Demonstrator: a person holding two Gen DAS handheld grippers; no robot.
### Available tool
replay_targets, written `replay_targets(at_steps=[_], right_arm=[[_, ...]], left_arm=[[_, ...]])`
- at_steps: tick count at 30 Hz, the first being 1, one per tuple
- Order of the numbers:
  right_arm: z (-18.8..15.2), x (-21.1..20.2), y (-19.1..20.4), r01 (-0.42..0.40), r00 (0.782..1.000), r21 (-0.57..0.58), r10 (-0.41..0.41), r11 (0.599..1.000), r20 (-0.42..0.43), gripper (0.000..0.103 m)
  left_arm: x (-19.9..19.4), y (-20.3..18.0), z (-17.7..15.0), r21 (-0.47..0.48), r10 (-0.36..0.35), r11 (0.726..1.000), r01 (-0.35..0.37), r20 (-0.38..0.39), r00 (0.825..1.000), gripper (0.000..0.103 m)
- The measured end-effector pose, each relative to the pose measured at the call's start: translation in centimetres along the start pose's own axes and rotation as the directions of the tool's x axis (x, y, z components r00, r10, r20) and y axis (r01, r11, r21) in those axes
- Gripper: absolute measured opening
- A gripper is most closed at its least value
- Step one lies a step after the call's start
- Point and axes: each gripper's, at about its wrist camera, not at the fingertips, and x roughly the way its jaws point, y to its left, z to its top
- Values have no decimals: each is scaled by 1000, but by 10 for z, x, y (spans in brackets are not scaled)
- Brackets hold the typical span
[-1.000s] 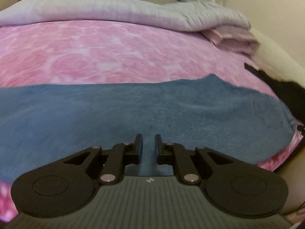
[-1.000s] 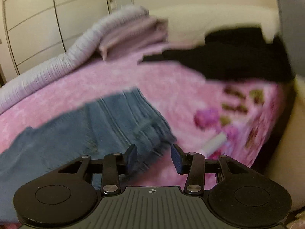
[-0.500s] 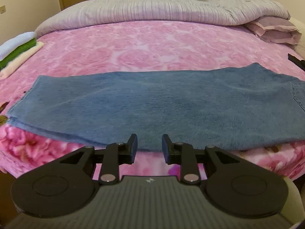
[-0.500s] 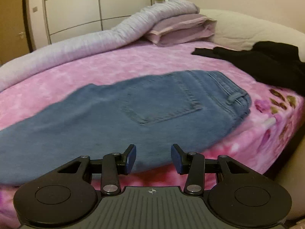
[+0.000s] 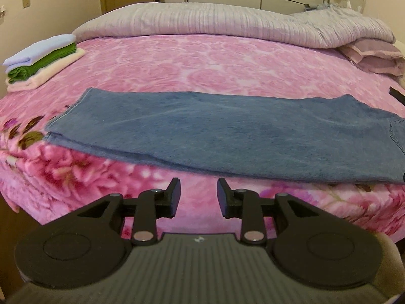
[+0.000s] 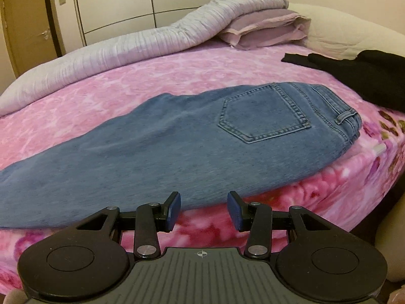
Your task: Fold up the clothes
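A pair of blue jeans (image 5: 215,131) lies folded lengthwise across the pink flowered bedspread (image 5: 202,63), leg hems at the left. The right wrist view shows the jeans (image 6: 177,147) with a back pocket (image 6: 263,116) and the waistband at the right. My left gripper (image 5: 198,195) hovers off the bed's near edge, short of the jeans; its jaws are opening with nothing between them. Just at the near edge of the denim, my right gripper (image 6: 203,209) stands open and empty.
A stack of folded clothes (image 5: 43,60) in blue, green and cream sits at the bed's far left. A grey duvet (image 5: 227,22) and lilac pillows (image 6: 265,30) line the far side. A black garment (image 6: 359,76) lies at the right near the waistband.
The left gripper drew back from over the jeans to beyond the bed's edge and its jaws spread. The right view swung from the waistband end to a wider view of the jeans.
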Motion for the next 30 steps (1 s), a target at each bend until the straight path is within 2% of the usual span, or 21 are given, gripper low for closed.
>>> replay_targets(at_steps=[4, 6, 7, 8, 9, 10, 12, 15, 19, 23, 27, 28, 29, 30], right_arm=[[-2, 0, 8, -10, 1000, -10, 10, 1000, -9, 45], [-1, 2, 9, -21, 1000, -8, 21, 1000, -13, 45], [0, 4, 9, -28, 999, -5, 28, 1000, -14, 45], [0, 6, 8, -35, 999, 0, 35, 999, -15, 45], [0, 9, 7, -41, 999, 9, 41, 999, -18, 45], [0, 12, 4, -46, 999, 20, 46, 999, -21, 45], [1, 19, -1, -56, 998, 43, 57, 998, -27, 45], [2, 26, -6, -60, 998, 80, 63, 995, -31, 45], [5, 34, -14, -95, 995, 128, 97, 987, -15, 45], [9, 41, -21, -109, 993, 177, 114, 978, -16, 45], [13, 46, -21, -104, 994, 177, 109, 979, -14, 45], [14, 46, -21, -101, 994, 171, 105, 980, -14, 45], [14, 47, -20, -98, 995, 168, 101, 981, -14, 45], [15, 48, -19, -95, 995, 166, 99, 981, -14, 45]], left_arm=[[-4, 22, -2, -74, -34, 997, 36, 22, 999, 27], [-3, 54, -6, -221, -107, 968, 119, 62, 992, 27], [-3, 70, -8, -293, -141, 943, 161, 86, 986, 27], [0, 88, -10, -377, -168, 905, 197, 110, 980, 27], [3, 110, -14, -476, -188, 847, 236, 146, 971, 27], [7, 131, -18, -569, -204, 776, 274, 184, 961, 27], [15, 166, -19, -684, -166, 678, 269, 215, 962, 27], [26, 202, -7, -731, -45, 651, 202, 228, 972, 27], [54, 239, 7, -803, -8, 566, 187, 221, 975, 27], [79, 256, 13, -832, 6, 529, 167, 200, 980, 27], [95, 261, 13, -838, 4, 521, 160, 190, 982, 24], [98, 262, 12, -838, 1, 521, 159, 187, 982, 14], [101, 263, 11, -838, -1, 522, 158, 184, 983, 8], [100, 262, 11, -830, 0, 535, 157, 187, 982, 0]])
